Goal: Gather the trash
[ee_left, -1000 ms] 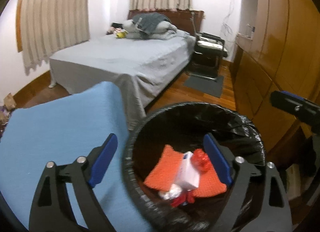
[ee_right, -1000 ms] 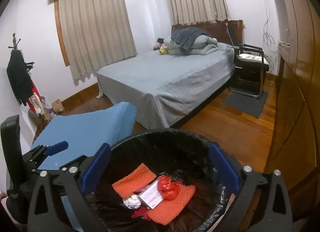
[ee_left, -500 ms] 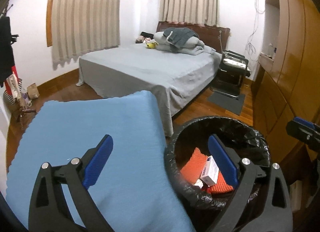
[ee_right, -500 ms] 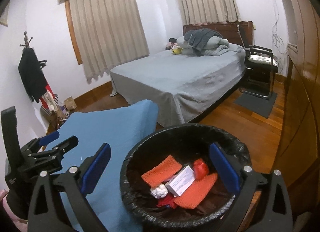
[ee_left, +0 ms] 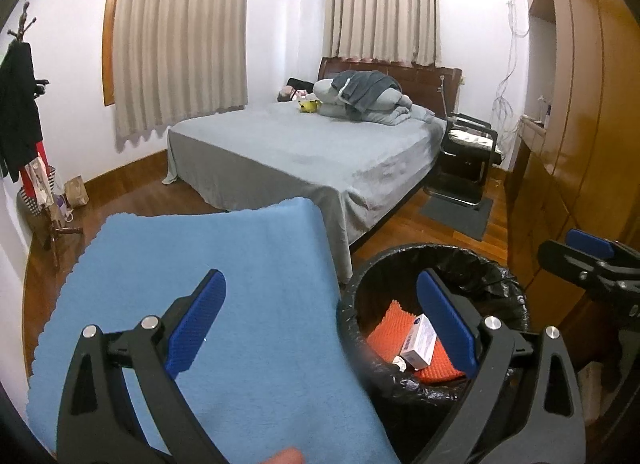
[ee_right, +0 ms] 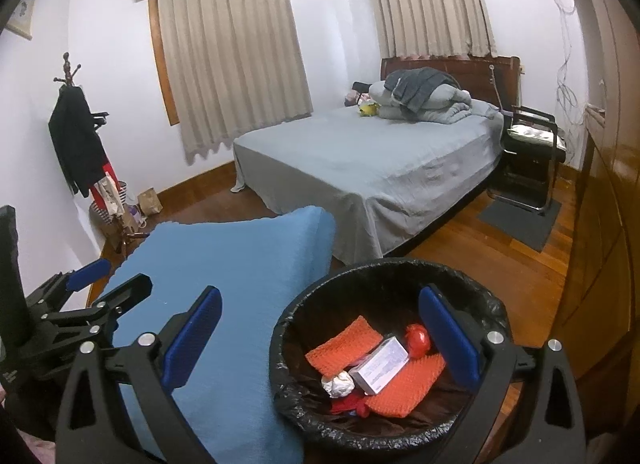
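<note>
A round bin with a black liner [ee_right: 492, 304] [ee_left: 504, 280] stands beside a surface covered by a blue cloth [ee_left: 208, 288] [ee_right: 248, 284]. Inside lie orange foam netting [ee_right: 344, 348] [ee_left: 386, 334], a white box [ee_right: 378, 364] [ee_left: 418, 344], a red crumpled wrapper [ee_right: 418, 338] and a crumpled white wad [ee_right: 340, 384]. My left gripper [ee_left: 322, 324] is open and empty, raised over the cloth's right edge and the bin's left rim; it also shows in the right wrist view [ee_right: 96, 284]. My right gripper [ee_right: 320, 338] is open and empty above the bin's left side.
A bed with a grey sheet [ee_left: 304, 151] fills the middle of the room, bedding piled at its head. A black chair [ee_left: 468, 159] stands by it. Wooden wardrobes [ee_left: 580, 143] line the right wall. A coat stand [ee_right: 76, 135] and bags sit at the left wall.
Both grippers have risen and pulled back from the bin; the left one has also shifted left over the blue cloth. Both stay open and empty. The trash in the bin has not moved.
</note>
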`<state>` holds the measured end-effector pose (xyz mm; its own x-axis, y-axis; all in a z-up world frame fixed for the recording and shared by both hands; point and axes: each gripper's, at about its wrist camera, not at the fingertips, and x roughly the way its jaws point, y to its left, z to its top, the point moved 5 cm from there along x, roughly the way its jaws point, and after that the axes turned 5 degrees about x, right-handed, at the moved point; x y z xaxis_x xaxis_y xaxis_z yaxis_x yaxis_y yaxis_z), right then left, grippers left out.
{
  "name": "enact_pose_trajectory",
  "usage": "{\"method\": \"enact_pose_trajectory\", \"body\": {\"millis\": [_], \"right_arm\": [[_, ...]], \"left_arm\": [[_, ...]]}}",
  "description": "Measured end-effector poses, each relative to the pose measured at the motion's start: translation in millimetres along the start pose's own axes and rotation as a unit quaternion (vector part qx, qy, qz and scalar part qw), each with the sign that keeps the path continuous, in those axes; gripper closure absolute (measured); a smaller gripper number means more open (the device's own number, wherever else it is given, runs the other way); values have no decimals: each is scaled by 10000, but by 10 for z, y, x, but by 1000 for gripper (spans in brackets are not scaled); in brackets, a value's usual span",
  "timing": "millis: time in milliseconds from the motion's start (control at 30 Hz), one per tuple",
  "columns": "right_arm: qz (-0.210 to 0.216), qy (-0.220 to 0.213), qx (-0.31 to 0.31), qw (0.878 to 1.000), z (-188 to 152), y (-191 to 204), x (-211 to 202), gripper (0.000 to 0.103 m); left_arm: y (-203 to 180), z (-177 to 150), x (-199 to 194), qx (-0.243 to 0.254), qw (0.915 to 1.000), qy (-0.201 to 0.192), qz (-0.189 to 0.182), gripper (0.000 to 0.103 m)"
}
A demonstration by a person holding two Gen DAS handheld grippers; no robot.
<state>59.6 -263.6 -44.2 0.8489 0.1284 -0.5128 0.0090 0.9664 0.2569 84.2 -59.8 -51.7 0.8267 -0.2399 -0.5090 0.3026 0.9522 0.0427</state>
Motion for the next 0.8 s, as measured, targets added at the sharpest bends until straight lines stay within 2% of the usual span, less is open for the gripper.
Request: {"method": "enact_pose_trajectory", "body": {"millis": [800], "right_arm": [[56,1,-110,9999,-13,113,11,6]], "left_arm": [[-13,23,-128,17,9999,-114,102,9]]}}
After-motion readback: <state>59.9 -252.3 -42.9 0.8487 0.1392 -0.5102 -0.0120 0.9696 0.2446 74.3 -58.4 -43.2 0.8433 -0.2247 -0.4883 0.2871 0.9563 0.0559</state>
